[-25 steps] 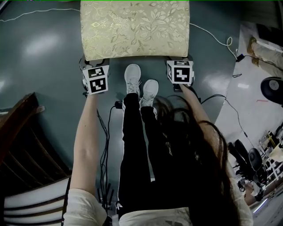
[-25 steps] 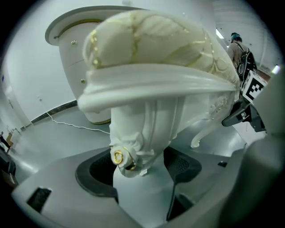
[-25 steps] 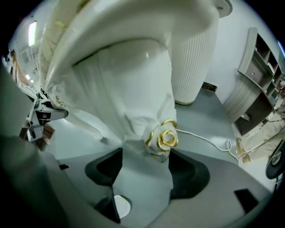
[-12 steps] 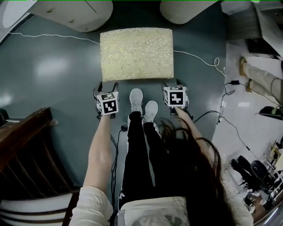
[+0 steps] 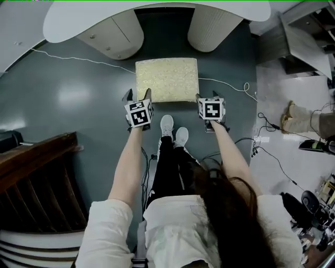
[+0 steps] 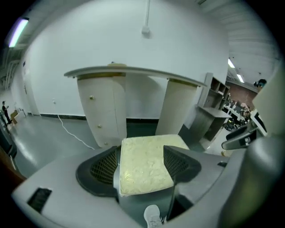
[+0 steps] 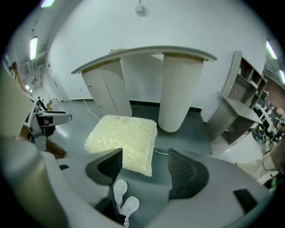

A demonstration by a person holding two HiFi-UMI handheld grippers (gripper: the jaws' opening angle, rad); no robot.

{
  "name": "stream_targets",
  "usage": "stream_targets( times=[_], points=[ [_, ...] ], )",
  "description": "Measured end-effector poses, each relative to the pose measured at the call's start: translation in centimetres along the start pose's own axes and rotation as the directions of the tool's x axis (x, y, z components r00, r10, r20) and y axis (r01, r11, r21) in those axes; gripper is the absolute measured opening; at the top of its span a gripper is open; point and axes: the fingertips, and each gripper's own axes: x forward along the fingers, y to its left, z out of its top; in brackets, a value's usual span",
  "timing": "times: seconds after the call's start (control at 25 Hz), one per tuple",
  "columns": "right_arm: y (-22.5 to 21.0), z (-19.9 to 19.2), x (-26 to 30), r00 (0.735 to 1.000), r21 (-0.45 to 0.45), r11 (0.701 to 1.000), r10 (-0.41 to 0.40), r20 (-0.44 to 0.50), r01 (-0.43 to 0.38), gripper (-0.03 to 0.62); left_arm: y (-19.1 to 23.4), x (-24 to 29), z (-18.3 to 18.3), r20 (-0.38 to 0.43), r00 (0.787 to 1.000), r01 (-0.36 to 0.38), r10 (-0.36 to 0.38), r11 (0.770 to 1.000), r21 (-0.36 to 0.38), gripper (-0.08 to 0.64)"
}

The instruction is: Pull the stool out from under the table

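**Stool out on the floor, both grippers spread**

One stool (image 5: 167, 78), with a cream cushion in a leafy pattern, stood on the grey-green floor (image 5: 68, 99). It was clear of the front edge of the one white table (image 5: 78, 15). Its far edge lay just in front of the gap between the table's two supports. These were one cabinet pedestal (image 5: 112, 36) on the left and one ribbed round pedestal (image 5: 214, 29) on the right.

There were two grippers, one in each of the person's hands.

- **Left gripper** (image 5: 137, 94): it was held over the stool's near left corner. Its two jaws were spread wide. In its own view the seat showed in the gap between them, lower and farther off, and neither pad pressed on it.
- **Right gripper** (image 5: 207, 96): it was just off the stool's near right corner. Its jaws were likewise apart. Only bare floor showed between them, with the stool's corner to the left of the left jaw.

Two white shoes (image 5: 167, 125) stood side by side just short of the stool's near edge, between the two grippers.

One white cable (image 5: 78, 56) ran along the floor from the left to the cabinet pedestal. A second cable led off the stool's right side toward the pale floor at the right edge.

One dark wooden chair (image 5: 36, 172) sat at the lower left — well apart from the stool.
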Motion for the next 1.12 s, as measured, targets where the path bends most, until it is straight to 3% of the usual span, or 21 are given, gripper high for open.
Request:
stream_targets(
  times=[0.16,0.32,0.48,0.68,0.8,0.88,0.96,1.12],
  points=[
    [0.5,6.5,-8.6,0.988,0.005,1.000,-0.006,0.155,0.006,0.314,-3.3,-5.6,7.2,0.097,0.994,0.044,-0.051,0.996,0.073,0.305],
    [2.6,10.6,-14.8,0.966,-0.114,0.993,0.048,0.255,-0.020,0.314,-5.7,-11.1,13.2,0.204,0.974,0.078,-0.096,0.992,0.096,0.305],
    [3.9,13.8,-20.3,0.939,-0.167,0.986,0.069,0.337,-0.013,0.314,-7.7,-16.3,19.4,0.340,0.928,0.130,-0.154,0.987,0.092,0.305],
    [5.0,15.3,-26.1,0.885,-0.136,0.991,0.068,0.461,-0.005,0.314,-9.4,-22.4,24.4,0.475,0.861,0.142,-0.183,0.982,0.120,0.305],
    [5.4,16.2,-30.5,0.819,-0.113,0.993,0.089,0.567,-0.029,0.313,-11.1,-27.0,26.8,0.557,0.807,0.126,-0.195,0.979,0.160,0.304],
    [5.6,17.5,-33.9,0.758,-0.111,0.993,0.103,0.644,-0.041,0.310,-12.4,-29.9,28.3,0.607,0.767,0.122,-0.208,0.976,0.181,0.294],
    [5.7,18.6,-37.1,0.693,-0.106,0.994,0.101,0.713,-0.036,0.284,-13.7,-32.2,29.2,0.634,0.740,0.107,-0.225,0.970,0.219,0.259],
    [5.7,19.9,-41.1,0.596,-0.084,0.996,0.083,0.799,-0.025,0.128,-14.5,-35.8,29.6,0.690,0.695,0.048,-0.203,0.970,0.238,0.112]
  ],
)
